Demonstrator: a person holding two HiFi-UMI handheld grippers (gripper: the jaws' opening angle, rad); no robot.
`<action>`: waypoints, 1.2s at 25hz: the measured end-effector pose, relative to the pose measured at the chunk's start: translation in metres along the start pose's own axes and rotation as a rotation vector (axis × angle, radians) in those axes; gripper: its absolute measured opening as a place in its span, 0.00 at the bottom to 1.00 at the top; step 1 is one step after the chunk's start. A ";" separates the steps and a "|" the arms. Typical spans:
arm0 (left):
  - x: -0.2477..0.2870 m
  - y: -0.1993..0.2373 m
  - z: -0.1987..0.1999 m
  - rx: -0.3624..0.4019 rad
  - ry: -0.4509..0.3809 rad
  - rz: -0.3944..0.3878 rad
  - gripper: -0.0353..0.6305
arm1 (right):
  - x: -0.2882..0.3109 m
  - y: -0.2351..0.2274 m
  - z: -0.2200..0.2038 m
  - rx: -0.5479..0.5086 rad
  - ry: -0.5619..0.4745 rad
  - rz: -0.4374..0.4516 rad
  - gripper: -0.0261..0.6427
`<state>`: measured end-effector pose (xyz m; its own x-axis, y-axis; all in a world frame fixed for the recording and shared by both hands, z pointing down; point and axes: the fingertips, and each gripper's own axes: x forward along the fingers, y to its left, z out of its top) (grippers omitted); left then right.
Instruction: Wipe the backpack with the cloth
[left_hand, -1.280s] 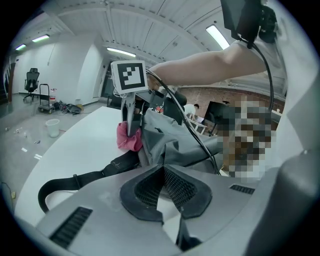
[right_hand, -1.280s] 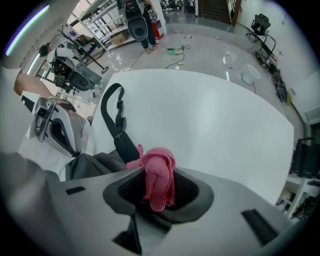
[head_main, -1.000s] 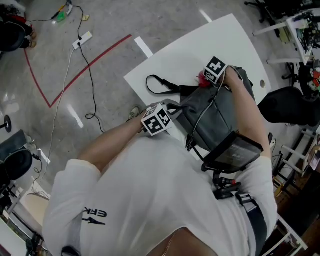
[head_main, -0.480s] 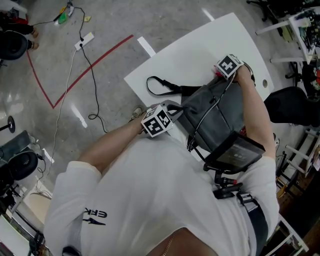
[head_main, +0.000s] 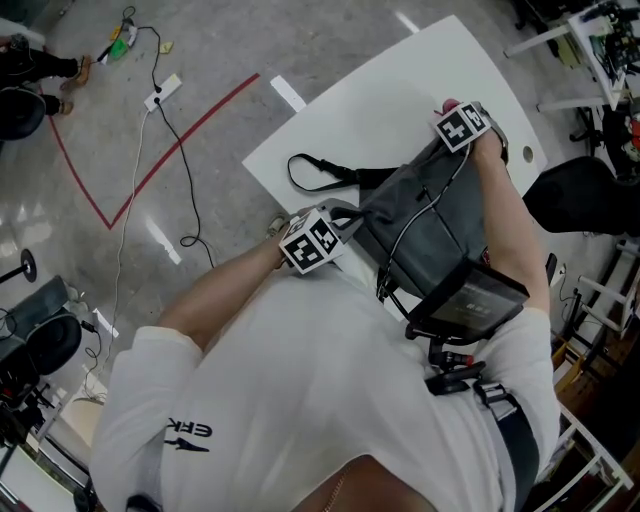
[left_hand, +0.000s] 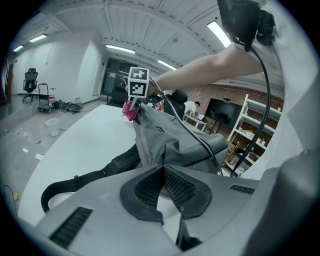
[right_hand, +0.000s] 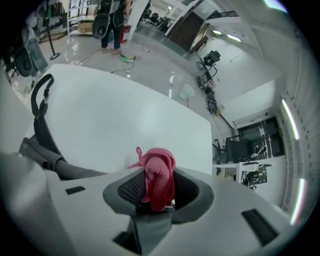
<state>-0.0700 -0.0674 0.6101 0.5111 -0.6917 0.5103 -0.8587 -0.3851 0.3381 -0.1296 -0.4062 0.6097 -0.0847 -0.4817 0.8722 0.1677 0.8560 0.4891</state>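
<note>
A grey backpack (head_main: 425, 235) lies on the white table (head_main: 370, 110), its black strap (head_main: 320, 178) looping toward the table's left edge. My right gripper (right_hand: 156, 186) is shut on a pink cloth (right_hand: 159, 170). Its marker cube (head_main: 462, 125) sits at the backpack's far end, with a bit of cloth (head_main: 447, 105) showing beside it. My left gripper (left_hand: 163, 172) is shut, its pads pinching a fold of the backpack (left_hand: 170, 137) at the near end. Its cube (head_main: 312, 240) shows there in the head view. The left gripper view also catches the cloth (left_hand: 130, 110) at the far end.
A black device (head_main: 465, 300) hangs at the person's chest over the backpack's near side, its cable (head_main: 420, 215) running across the bag. A black chair (head_main: 580, 205) and shelving stand to the right. Red tape (head_main: 180, 130) and a power strip (head_main: 162, 88) lie on the floor.
My right gripper has carried the cloth along the backpack's top toward its far right end. The left gripper has stayed put.
</note>
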 end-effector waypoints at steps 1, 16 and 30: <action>-0.001 0.000 0.000 -0.001 0.001 -0.001 0.06 | -0.004 -0.001 0.002 0.028 -0.024 -0.003 0.23; -0.025 0.035 0.039 0.040 -0.118 0.064 0.06 | -0.108 -0.009 -0.041 0.855 -0.487 0.007 0.23; -0.015 0.052 0.101 0.111 -0.199 0.072 0.06 | -0.165 0.050 -0.175 1.294 -0.470 -0.146 0.23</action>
<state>-0.1264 -0.1386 0.5404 0.4406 -0.8222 0.3604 -0.8971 -0.3879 0.2116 0.0648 -0.3171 0.4891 -0.3858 -0.6944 0.6074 -0.8708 0.4916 0.0089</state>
